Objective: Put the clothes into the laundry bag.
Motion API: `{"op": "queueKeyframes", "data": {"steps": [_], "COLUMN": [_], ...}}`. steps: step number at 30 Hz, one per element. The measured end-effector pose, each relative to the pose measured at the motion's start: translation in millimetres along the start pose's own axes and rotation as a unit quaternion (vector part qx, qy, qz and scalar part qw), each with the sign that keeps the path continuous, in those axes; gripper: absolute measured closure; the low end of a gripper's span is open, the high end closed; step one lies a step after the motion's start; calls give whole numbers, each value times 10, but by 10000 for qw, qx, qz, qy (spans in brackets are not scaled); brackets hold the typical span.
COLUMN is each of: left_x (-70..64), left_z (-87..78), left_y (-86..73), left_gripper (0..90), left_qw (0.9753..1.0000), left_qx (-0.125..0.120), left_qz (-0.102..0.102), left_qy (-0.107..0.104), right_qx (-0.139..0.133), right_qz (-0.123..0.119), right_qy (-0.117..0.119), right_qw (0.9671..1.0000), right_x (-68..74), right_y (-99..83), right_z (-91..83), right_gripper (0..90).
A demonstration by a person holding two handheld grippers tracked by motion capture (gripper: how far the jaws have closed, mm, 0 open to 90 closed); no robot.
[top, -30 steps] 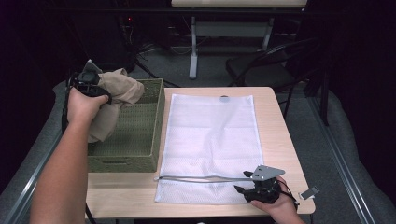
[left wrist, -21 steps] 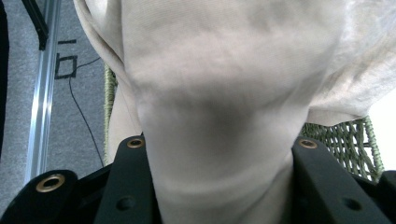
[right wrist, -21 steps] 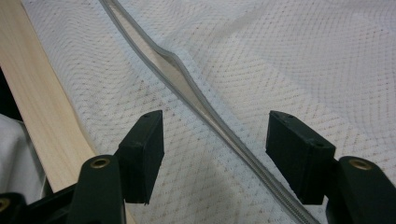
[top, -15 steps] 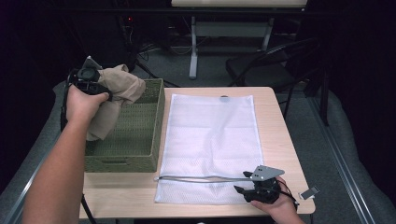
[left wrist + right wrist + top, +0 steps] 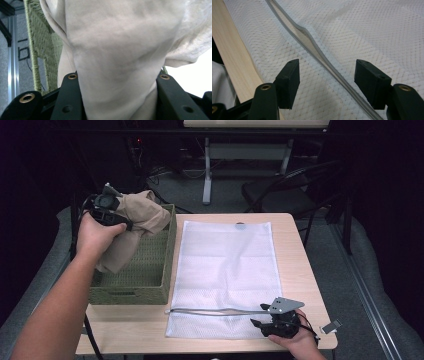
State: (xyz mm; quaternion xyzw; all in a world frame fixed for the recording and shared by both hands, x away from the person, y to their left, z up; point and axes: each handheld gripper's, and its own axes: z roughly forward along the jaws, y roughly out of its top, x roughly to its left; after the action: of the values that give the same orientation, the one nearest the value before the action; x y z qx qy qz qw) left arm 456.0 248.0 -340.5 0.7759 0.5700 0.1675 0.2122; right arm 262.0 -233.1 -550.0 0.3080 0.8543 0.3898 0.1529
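**Beige garment lifted from basket while mesh bag waits unzipped**

A light wooden desk (image 5: pixel 300 270) is seen from above. A woven olive-green rectangular basket (image 5: pixel 150 275) stands along its left edge, and a flat white mesh laundry bag (image 5: pixel 225 265) with a grey zipper lies lengthwise over the middle, reaching almost from the far edge to the near edge.

The left tool (image 5: pixel 111 210) is held in the air above the far left corner of the basket. Its black jaws are closed onto a crumpled beige cotton garment (image 5: pixel 135 227), which is pinched as a thick bunch between them. In the left gripper view the cloth (image 5: pixel 120 55) looks soft and pale, with loose folds; its lower part hangs down into the basket. The garment appears to be held high so that it clears the basket wall, probably on its way to the bag.

The right tool (image 5: pixel 272 324) rests at the near right corner of the desk, on the bag's near end. Its jaws are spread wide with nothing between them, one on either side of the grey zipper (image 5: pixel 312 47). The zipper is partly undone, and a narrow slit gapes along it. This placement suggests that the bag's mouth is about to be gripped and held open to receive the garment.
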Motion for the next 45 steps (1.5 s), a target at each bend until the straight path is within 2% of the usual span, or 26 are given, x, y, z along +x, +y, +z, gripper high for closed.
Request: {"op": "queueKeyframes", "data": {"steps": [3, 7, 8, 11, 12, 15, 16, 18, 22, 23, 28, 30, 33, 35, 41, 45], "left_x": [-46, -150, -204, -258, -313, -363, -407, -450, -517, -560, -653, -685, -711, -735, -798, -839], "left_z": [-18, -45, -58, -71, -83, -96, -104, -110, -116, -117, -116, -120, -126, -139, -190, -195], "left_y": [-4, -15, -19, -25, -30, -36, -42, -49, -61, -68, -95, -111, -126, -139, -177, -199], "left_gripper": [601, 601, 601, 601, 601, 602, 601, 601, 601, 602, 601, 601, 602, 602, 601, 601], "left_qw": [10000, 9996, 9992, 9988, 9984, 9981, 9975, 9970, 9961, 9956, 9940, 9933, 9927, 9922, 9907, 9895], "left_qx": [-17, -35, -40, -55, -55, -75, -78, -62, -83, -87, -99, -96, -118, -126, -182, -138], "left_qz": [68, 243, 348, 424, 492, 533, 614, 678, 774, 826, 941, 988, 1022, 1051, 1144, 1243], "left_qy": [-60, -162, -205, -241, -264, -300, -331, -366, -404, -443, -542, -589, -636, -655, -707, -721], "right_qx": [7, -13, 15, 9, 143, 115, 23, 5, 58, -54, -102, -61, -10, 10, 1, 28], "right_qz": [-24, -32, -29, -36, -166, -127, 4, 60, -25, -40, -122, -25, -79, -241, -314, -346], "right_qy": [7, 9, -1, -6, -71, -49, 35, 121, 135, 206, 274, 402, 388, 312, 219, 233], "right_qw": [10000, 10000, 10000, 10000, 9997, 9998, 10000, 9999, 9999, 9998, 9995, 9992, 9992, 9992, 9993, 9991], "right_x": [0, -1, 0, 0, -15, -12, -2, -6, -3, 15, 42, 20, 9, 16, -31, -120], "right_y": [-1, -1, 1, 0, 11, 9, 2, 1, 12, 9, 31, 40, 49, 105, 248, 399], "right_z": [1, 2, -2, 0, -21, -17, -5, -1, -18, -13, -22, -27, -36, -83, -166, -187], "right_gripper": [369, 369, 369, 369, 369, 370, 373, 389, 418, 446, 448, 441, 442, 440, 443, 452]}}
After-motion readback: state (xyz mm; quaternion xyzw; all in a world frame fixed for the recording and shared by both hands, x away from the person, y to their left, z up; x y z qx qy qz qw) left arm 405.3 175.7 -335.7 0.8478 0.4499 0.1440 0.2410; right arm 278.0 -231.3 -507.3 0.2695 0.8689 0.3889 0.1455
